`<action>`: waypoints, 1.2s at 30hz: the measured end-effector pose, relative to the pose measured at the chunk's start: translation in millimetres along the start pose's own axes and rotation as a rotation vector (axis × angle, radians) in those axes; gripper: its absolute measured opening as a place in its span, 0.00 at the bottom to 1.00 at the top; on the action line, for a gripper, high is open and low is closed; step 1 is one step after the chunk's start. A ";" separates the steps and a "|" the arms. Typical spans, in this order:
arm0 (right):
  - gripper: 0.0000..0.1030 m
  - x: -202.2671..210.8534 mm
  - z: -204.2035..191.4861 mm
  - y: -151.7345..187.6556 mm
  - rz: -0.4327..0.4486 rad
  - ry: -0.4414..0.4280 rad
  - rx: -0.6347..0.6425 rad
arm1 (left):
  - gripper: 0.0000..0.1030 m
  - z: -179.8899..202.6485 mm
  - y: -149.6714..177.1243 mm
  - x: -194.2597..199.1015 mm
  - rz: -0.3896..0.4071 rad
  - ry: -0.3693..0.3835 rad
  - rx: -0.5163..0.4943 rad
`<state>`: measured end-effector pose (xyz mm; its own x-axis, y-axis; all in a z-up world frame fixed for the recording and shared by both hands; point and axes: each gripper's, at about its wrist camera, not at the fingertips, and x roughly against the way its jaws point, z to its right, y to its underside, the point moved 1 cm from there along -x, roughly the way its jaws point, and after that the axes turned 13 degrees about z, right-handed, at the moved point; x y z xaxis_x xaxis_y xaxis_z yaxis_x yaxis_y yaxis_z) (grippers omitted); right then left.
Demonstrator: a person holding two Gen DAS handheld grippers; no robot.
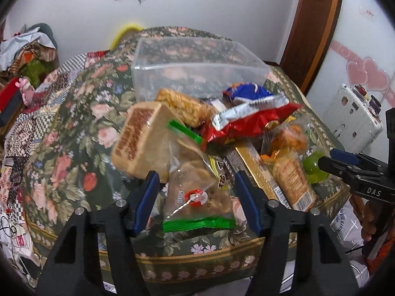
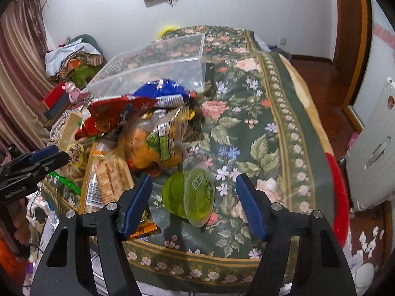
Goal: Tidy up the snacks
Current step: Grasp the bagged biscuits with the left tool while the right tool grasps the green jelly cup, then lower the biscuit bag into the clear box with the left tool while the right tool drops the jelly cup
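Your left tongs [image 1: 195, 197] were spread open around the clear green-edged snack bag [image 1: 195, 197], not gripping it. Your right tongs [image 2: 193, 204] were open too, flanking the green jelly cup [image 2: 190, 194] lying tipped on the floral desk [image 2: 259, 133]. The snack pile [image 2: 138, 128] sat near-left, with the clear plastic bin [image 2: 153, 59] just beyond it.

White walls [image 2: 246, 5], wood door frame [image 1: 318, 24], red-brown floor [image 2: 321, 74], striped curtain [image 2: 22, 74].

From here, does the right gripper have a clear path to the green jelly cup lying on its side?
Probably yes: the right gripper is open, the green jelly cup lies between its fingers, nothing covering it.
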<state>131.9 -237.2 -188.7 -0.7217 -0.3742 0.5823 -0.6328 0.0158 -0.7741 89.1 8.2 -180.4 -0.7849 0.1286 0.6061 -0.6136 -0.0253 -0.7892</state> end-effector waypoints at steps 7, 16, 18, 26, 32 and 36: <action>0.62 -14.9 2.2 7.6 -0.054 -0.013 -0.012 | 0.61 1.6 10.7 -25.7 -0.074 0.010 0.018; 0.48 -22.5 -8.1 18.3 -0.095 -0.037 0.000 | 0.49 0.3 14.4 -38.8 -0.082 0.003 0.024; 0.45 -21.1 -8.1 17.4 -0.085 -0.035 0.005 | 0.47 1.0 13.8 -38.6 -0.079 0.005 0.022; 0.39 -10.8 -0.5 8.6 -0.035 -0.004 0.011 | 0.43 0.3 5.9 -23.6 -0.045 -0.001 0.023; 0.39 0.6 8.6 -4.0 0.019 0.016 0.002 | 0.42 -3.2 -6.3 -4.5 0.007 -0.006 0.027; 0.39 8.1 10.0 -17.7 0.063 0.019 0.001 | 0.42 -4.5 -17.9 8.5 0.058 -0.025 0.029</action>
<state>140.1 -249.9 -172.8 -0.7654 -0.3548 0.5369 -0.5857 0.0383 -0.8096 93.8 14.2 -161.6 -0.8207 0.1015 0.5623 -0.5693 -0.0613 -0.8198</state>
